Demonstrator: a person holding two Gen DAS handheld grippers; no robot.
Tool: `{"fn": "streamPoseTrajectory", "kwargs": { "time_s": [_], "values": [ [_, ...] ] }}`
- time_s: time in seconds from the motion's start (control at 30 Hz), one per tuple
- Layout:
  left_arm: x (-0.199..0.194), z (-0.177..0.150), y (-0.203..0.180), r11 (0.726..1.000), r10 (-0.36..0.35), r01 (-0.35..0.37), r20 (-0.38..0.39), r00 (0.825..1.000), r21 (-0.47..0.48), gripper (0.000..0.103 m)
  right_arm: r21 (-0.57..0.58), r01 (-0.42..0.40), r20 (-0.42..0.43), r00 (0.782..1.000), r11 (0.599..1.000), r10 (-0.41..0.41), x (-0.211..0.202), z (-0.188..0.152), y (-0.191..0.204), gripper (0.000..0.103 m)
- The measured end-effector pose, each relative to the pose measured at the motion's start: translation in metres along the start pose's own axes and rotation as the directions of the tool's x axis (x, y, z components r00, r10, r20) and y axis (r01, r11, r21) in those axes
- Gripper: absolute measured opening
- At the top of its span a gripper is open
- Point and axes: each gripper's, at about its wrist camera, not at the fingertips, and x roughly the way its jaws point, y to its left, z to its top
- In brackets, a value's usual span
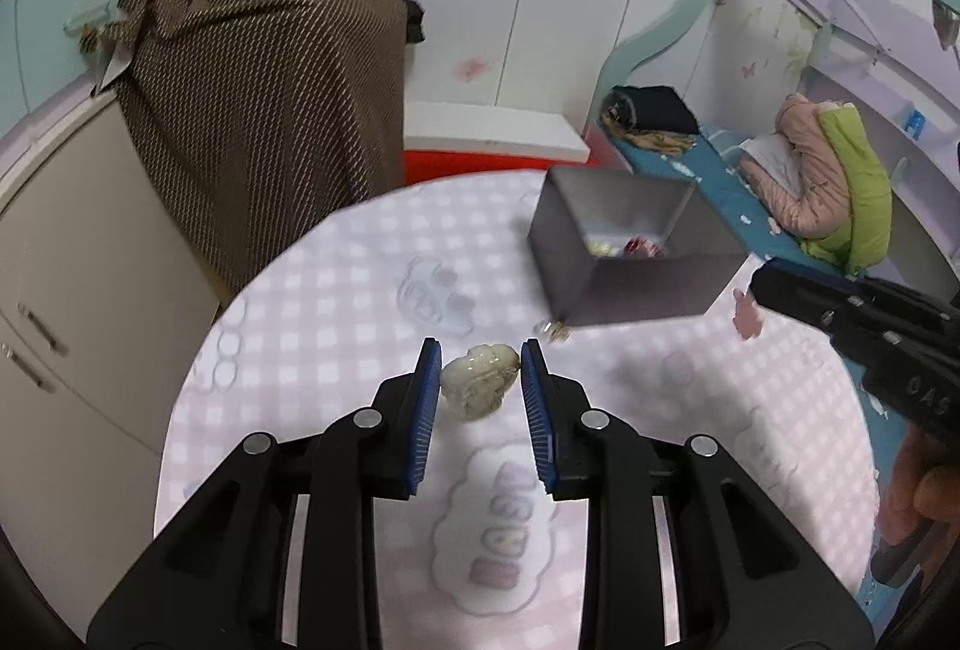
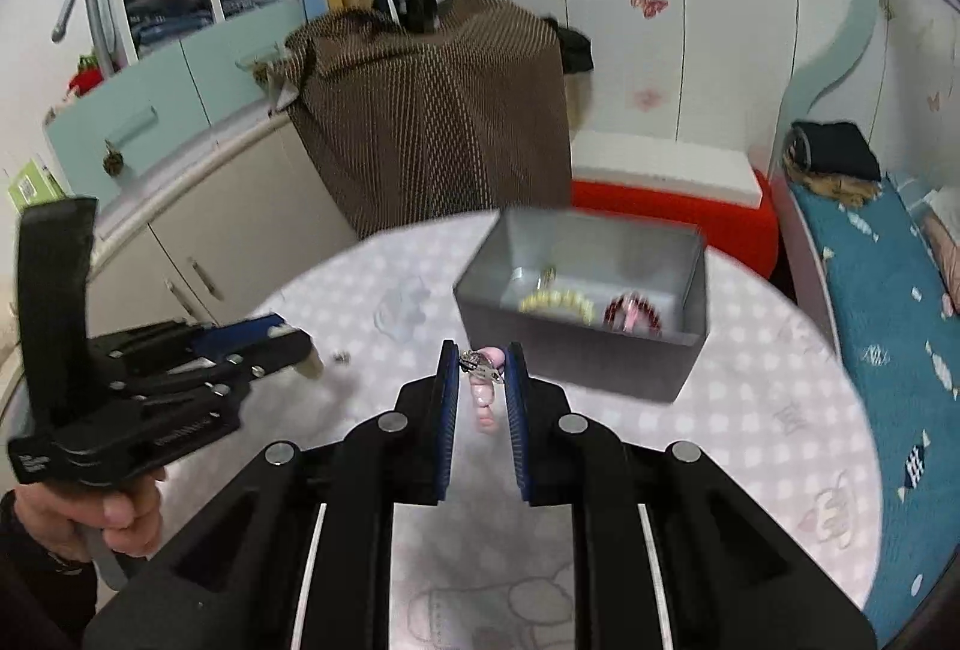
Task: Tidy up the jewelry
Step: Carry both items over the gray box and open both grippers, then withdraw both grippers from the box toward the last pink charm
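Lying on the round tabletop [image 1: 336,290], the pale carved pendant [image 1: 478,379] has its long axis slanted, the broader end toward the camera and to the left, the narrower end up and to the right. It sits between the two blue pads of the left tongs [image 1: 478,356], close to the left pad and near the right one; whether the pads touch it I cannot tell, and the jaws stand parted around it. The right tongs [image 2: 482,356] are closed narrowly on a pink beaded bracelet [image 2: 485,392] with a silver clasp, which hangs downward between the pads, just in front of the grey box [image 2: 690,284]. The box holds a yellow bracelet [image 2: 558,302] and a dark red one [image 2: 633,315]. A small metal piece [image 1: 553,331] lies beside the box corner.
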Motion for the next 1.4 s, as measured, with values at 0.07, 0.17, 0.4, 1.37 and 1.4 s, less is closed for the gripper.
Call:
{"fn": "streamPoseTrajectory", "kwargs": {
  "time_s": [0.07, 0.17, 0.4, 1.37, 1.4],
  "values": [
    [-0.004, 0.011, -0.007, 1.000, -0.006, 0.005, 0.023, 1.000, 0.019, 0.027, -0.006, 0.002, 0.024, 1.000, 1.000, -0.002, -0.008, 0.010, -0.002, 0.014],
    [-0.011, 0.034, -0.021, 0.998, -0.029, 0.026, 0.065, 0.997, 0.051, 0.027, -0.023, 0.020, 0.068, 0.998, 1.000, -0.019, -0.020, 0.028, -0.006, 0.014],
    [-0.006, 0.096, -0.048, 0.992, -0.095, 0.085, 0.114, 0.989, 0.091, 0.027, -0.041, 0.058, 0.127, 0.991, 0.998, -0.052, -0.028, 0.070, -0.021, 0.014],
    [0.051, 0.137, -0.041, 1.000, -0.027, 0.028, 0.070, 0.997, -0.004, 0.095, 0.226, 0.046, 0.067, 0.996, 0.973, -0.063, 0.008, 0.071, -0.089, 0.096],
    [0.046, 0.135, -0.039, 1.000, -0.013, 0.014, 0.082, 0.997, -0.007, 0.096, 0.239, 0.043, 0.066, 0.996, 0.970, -0.061, 0.006, 0.070, -0.090, 0.096]
  ]
}}
